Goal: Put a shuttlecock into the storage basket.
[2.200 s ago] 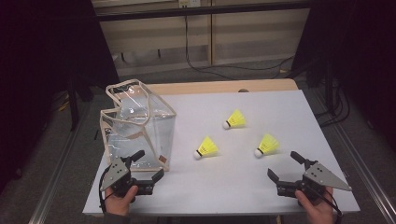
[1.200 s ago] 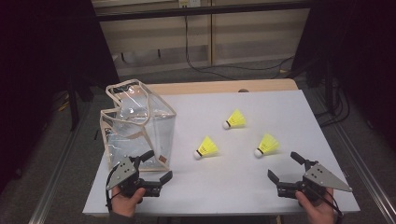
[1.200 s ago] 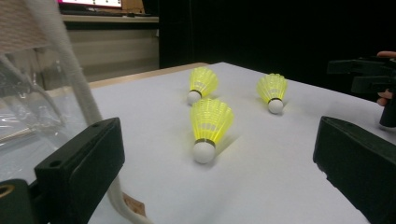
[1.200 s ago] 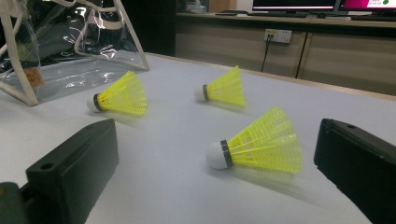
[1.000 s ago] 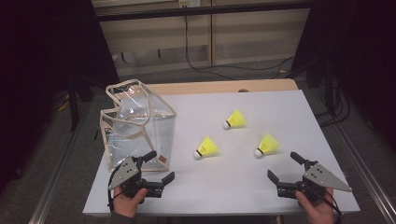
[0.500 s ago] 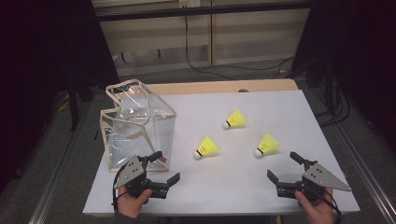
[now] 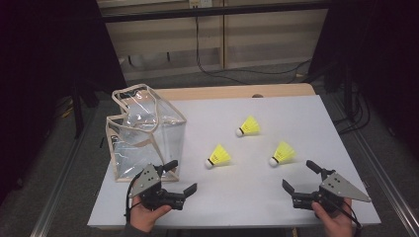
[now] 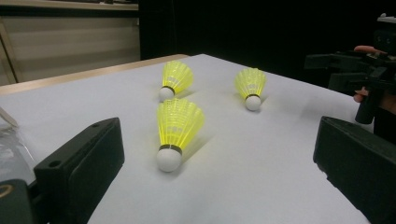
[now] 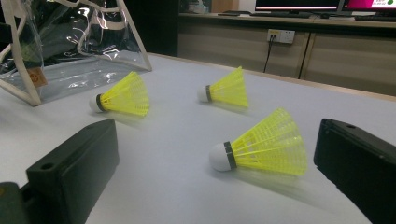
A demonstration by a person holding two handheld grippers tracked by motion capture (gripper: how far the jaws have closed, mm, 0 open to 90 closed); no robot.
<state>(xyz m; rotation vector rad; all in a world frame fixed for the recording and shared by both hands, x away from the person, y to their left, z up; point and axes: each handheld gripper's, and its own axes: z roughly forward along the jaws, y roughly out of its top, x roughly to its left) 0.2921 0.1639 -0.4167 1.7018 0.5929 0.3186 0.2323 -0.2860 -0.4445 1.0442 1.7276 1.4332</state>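
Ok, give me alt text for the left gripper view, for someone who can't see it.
Three yellow shuttlecocks lie on a white table, the nearest shuttlecock centred between the left tool's open black jaws. The other tool shows at the far right edge.

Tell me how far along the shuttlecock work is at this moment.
Nothing is done: all three shuttlecocks lie on the table, none held. The left tool, open, faces the nearest shuttlecock; the right tool is open too. The clear bag stands at left. All three remain to pick up.
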